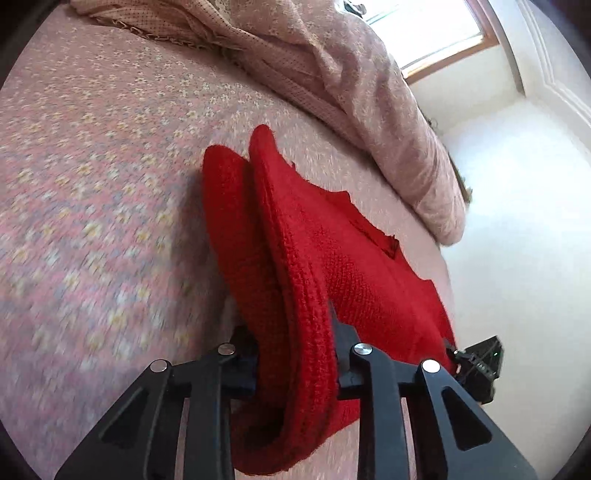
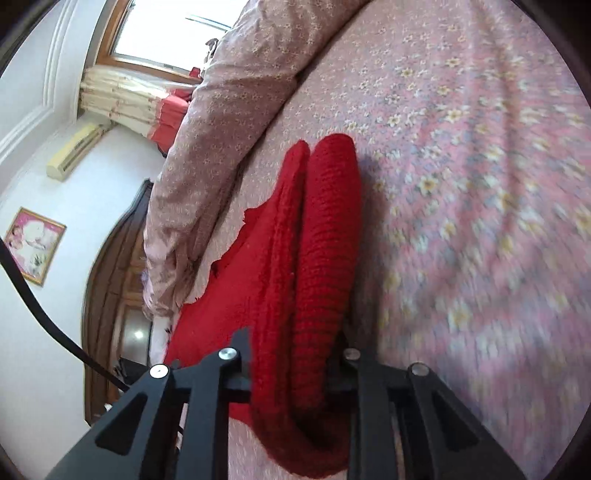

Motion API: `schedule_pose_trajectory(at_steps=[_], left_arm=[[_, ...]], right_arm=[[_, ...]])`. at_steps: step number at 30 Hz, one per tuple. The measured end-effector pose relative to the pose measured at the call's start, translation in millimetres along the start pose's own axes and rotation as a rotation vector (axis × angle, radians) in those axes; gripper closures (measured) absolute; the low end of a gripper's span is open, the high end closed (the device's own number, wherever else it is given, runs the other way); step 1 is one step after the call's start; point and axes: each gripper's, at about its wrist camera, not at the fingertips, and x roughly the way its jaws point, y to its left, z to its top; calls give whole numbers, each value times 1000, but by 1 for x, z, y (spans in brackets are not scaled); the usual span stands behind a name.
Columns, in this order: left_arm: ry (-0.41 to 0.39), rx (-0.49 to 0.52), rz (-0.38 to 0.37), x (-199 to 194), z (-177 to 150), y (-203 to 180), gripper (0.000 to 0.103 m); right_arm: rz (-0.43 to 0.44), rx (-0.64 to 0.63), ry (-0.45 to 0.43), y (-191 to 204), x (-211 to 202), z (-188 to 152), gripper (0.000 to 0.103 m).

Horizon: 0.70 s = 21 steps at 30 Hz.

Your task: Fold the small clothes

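Note:
A red knitted garment (image 1: 295, 258) hangs bunched in folds above the pink flowered bedspread (image 1: 92, 184). My left gripper (image 1: 295, 332) is shut on a thick folded edge of it; the cloth hides the fingertips. My right gripper (image 2: 295, 339) is shut on another folded edge of the same red knit (image 2: 317, 240), the fingertips hidden too. In the left wrist view the right gripper's black tip (image 1: 480, 365) shows at the garment's far side. The rest of the knit spreads out between both grippers.
A pink dotted quilt (image 1: 332, 74) lies heaped along the bed's far side, also in the right wrist view (image 2: 229, 110). Beyond it are a window (image 2: 166, 26), a wall air conditioner (image 2: 74, 151), a dark wooden headboard (image 2: 114, 258) and a black cable (image 2: 44, 314).

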Motion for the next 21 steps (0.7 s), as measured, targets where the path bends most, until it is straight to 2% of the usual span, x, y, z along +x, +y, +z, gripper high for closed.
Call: schedule_pose_trajectory(at_steps=[8, 14, 18, 21], left_arm=[[24, -1, 17, -54, -67, 4, 84], [33, 56, 106, -71, -98, 8, 82], [35, 48, 122, -72, -102, 19, 76], [11, 20, 179, -84, -106, 23, 72]], right_arm=[[1, 43, 28, -4, -57, -72, 81], [36, 99, 11, -14, -89, -144, 80], [0, 83, 10, -14, -92, -157, 79], [-43, 69, 4, -10, -87, -152, 78]])
